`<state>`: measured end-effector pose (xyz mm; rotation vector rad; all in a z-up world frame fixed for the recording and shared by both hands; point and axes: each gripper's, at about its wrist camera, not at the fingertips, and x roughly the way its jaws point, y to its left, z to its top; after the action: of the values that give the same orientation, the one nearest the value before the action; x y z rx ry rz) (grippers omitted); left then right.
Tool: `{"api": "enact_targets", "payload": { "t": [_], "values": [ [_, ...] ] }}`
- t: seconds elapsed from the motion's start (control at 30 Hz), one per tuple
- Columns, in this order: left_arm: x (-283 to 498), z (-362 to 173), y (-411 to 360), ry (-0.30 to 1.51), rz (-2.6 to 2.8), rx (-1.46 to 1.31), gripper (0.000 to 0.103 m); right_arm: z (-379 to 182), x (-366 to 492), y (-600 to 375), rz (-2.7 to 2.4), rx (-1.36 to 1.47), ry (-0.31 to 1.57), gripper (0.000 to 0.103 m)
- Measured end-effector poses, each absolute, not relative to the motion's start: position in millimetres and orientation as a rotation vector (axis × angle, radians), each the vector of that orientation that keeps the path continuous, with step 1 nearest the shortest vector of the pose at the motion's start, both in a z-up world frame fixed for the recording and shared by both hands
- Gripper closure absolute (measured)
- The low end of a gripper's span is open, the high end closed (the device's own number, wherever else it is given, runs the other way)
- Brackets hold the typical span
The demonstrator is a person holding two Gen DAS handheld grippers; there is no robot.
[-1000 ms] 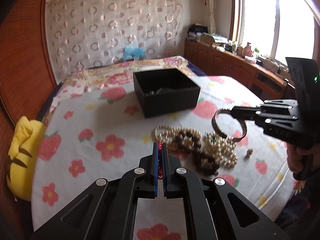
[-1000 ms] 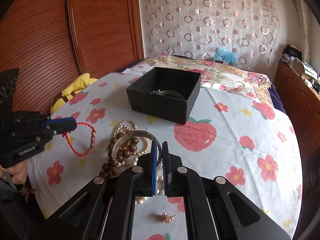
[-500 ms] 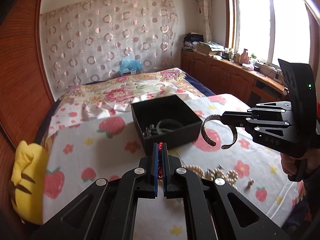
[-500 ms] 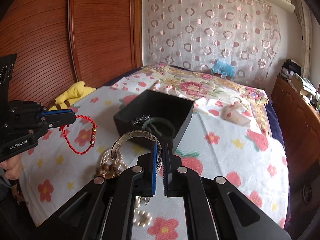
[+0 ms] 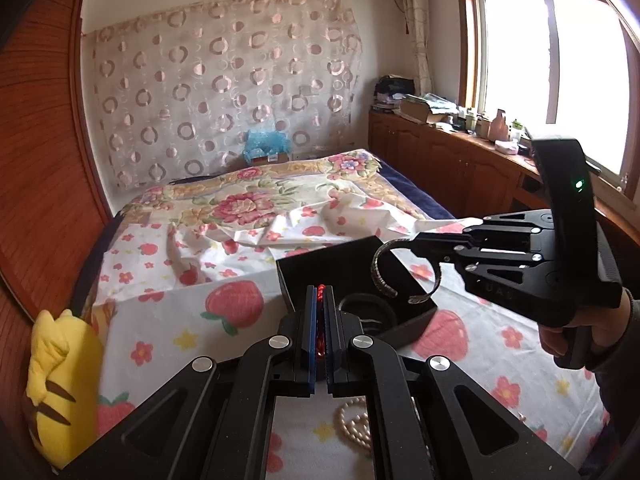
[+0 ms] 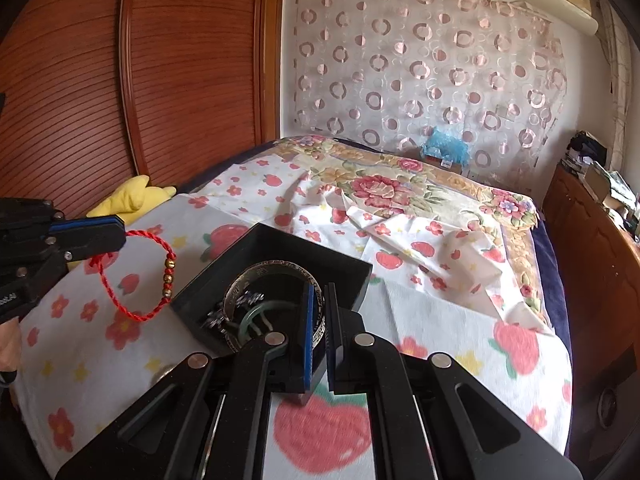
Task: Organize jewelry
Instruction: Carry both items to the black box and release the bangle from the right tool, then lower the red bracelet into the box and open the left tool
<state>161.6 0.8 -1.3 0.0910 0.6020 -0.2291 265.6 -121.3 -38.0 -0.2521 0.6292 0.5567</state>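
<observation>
A black open box [image 5: 320, 270] [image 6: 348, 266] stands on the strawberry-print tablecloth and holds a green bangle [image 6: 250, 316] and dark jewelry. My right gripper [image 6: 319, 292] [image 5: 418, 246] is shut on a silver cuff bracelet [image 5: 382, 276] [image 6: 276, 270] and holds it over the box. My left gripper [image 5: 319, 292] [image 6: 120, 236] is shut on a red cord bracelet [image 6: 160, 276] with gold beads, which hangs in the air left of the box; in its own view only a red strip [image 5: 320, 320] shows between the fingers.
A pearl string [image 5: 356, 424] lies on the cloth below my left gripper. A yellow plush toy [image 5: 60, 364] sits at the table's left edge. A flowered bed [image 5: 260, 200] lies behind the table, wooden cabinets [image 5: 460, 160] to the right.
Both grippers have moved forward toward the box, each with its bracelet. The silver cuff now hangs over the box opening. The jewelry pile has dropped below the views.
</observation>
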Motion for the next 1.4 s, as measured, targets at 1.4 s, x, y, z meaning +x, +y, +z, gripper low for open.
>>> {"api": "enact_targets", "payload": {
  "t": [1.4],
  "values": [
    [221,-23,-10,0.65,-0.278,0.076,0.101,-57,286,-124,0.577,-0.29,0.649,0.099]
  ]
}}
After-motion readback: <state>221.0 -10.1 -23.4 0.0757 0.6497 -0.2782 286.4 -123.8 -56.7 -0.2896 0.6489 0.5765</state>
